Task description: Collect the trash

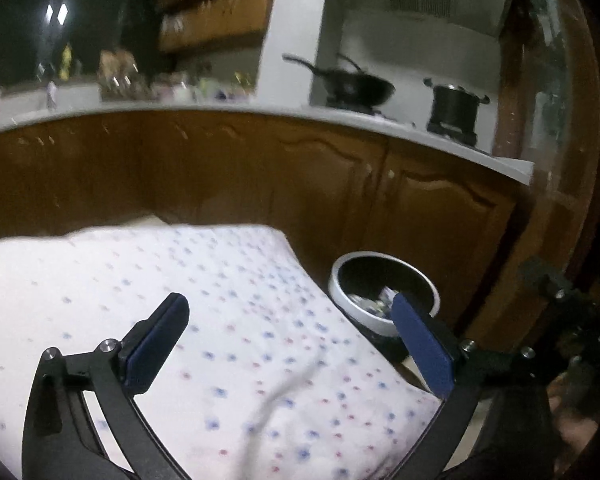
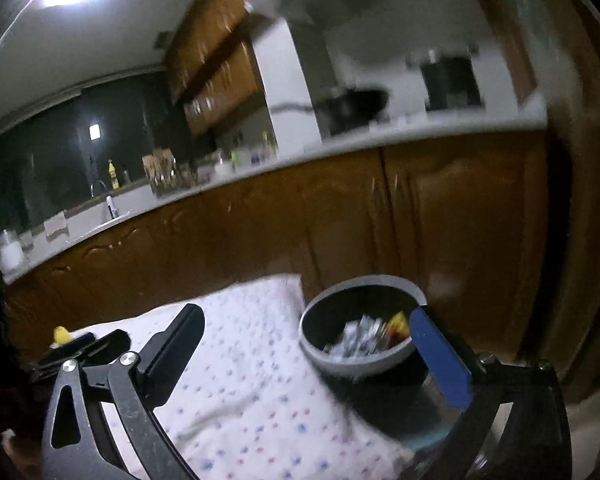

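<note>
A round bin with a pale rim (image 1: 342, 300) stands on the floor by the table's far right corner; crumpled wrappers (image 1: 366, 303) lie inside it. In the right wrist view the same bin (image 2: 316, 354) holds silvery and yellow-red wrappers (image 2: 364, 338). My left gripper (image 1: 290, 306) hangs open above the dotted tablecloth (image 1: 204, 280), nothing between its blue pads. My right gripper (image 2: 306, 316) is open too, empty, its right finger (image 2: 440, 356) in front of the bin. The other gripper's black body (image 2: 88, 346) shows at the left of the right wrist view.
Brown cabinet doors (image 1: 260, 176) under a white counter (image 1: 440, 136) run behind the table. A wok (image 1: 360, 88) and a black pot (image 1: 454, 108) sit on the stove. A yellow object (image 2: 62, 334) lies at the table's far left. A wooden door frame (image 1: 560, 160) rises at the right.
</note>
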A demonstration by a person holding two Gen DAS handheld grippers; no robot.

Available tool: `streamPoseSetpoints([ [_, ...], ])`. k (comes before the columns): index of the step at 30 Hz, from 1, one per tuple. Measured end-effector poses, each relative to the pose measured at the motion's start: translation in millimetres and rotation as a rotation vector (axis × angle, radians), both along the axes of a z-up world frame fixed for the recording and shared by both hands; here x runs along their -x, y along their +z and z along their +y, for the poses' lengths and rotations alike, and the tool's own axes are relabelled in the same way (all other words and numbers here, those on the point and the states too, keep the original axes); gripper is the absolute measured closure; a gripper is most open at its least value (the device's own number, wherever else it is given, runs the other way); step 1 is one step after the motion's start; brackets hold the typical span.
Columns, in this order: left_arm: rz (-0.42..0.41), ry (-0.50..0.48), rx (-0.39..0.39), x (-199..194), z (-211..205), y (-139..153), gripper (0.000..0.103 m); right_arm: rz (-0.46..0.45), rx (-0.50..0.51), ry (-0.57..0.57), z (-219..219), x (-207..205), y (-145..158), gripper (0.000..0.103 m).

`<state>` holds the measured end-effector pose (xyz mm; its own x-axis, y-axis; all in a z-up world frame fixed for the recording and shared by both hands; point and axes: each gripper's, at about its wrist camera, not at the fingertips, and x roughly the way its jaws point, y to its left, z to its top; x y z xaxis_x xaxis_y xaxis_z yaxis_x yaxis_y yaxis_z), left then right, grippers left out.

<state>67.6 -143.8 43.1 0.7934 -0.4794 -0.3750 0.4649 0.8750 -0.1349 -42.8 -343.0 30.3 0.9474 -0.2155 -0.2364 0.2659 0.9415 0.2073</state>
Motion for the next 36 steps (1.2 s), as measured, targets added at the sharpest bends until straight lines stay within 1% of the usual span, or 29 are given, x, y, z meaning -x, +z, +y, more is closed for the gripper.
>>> streamPoseSetpoints([
  [2, -0.05, 0.029, -0.012, 10, 3, -2, 0.0, -0.018, 0.051, -0.022, 8, 4, -1, 0.0],
  [6, -0.089, 0.048, -0.03, 21, 5, -9, 0.0, -0.051, 0.056, -0.035, 13, 10, -11, 0.0],
  [8, -0.103, 0.054, -0.029, 26, 8, -11, 0.0, -0.052, 0.063, -0.041, 14, 12, -15, 0.0],
  [16, -0.121, 0.069, -0.053, 38, 9, -12, 0.0, -0.027, 0.068, -0.044, 18, 15, -26, 0.0],
  [24, -0.133, 0.088, -0.08, 42, 7, -15, 0.0, -0.01, 0.066, -0.045, 17, 13, -33, 0.0],
  [36, -0.137, 0.112, -0.078, 44, 6, -16, 0.0, -0.011, 0.063, -0.042, 18, 12, -34, 0.0],
])
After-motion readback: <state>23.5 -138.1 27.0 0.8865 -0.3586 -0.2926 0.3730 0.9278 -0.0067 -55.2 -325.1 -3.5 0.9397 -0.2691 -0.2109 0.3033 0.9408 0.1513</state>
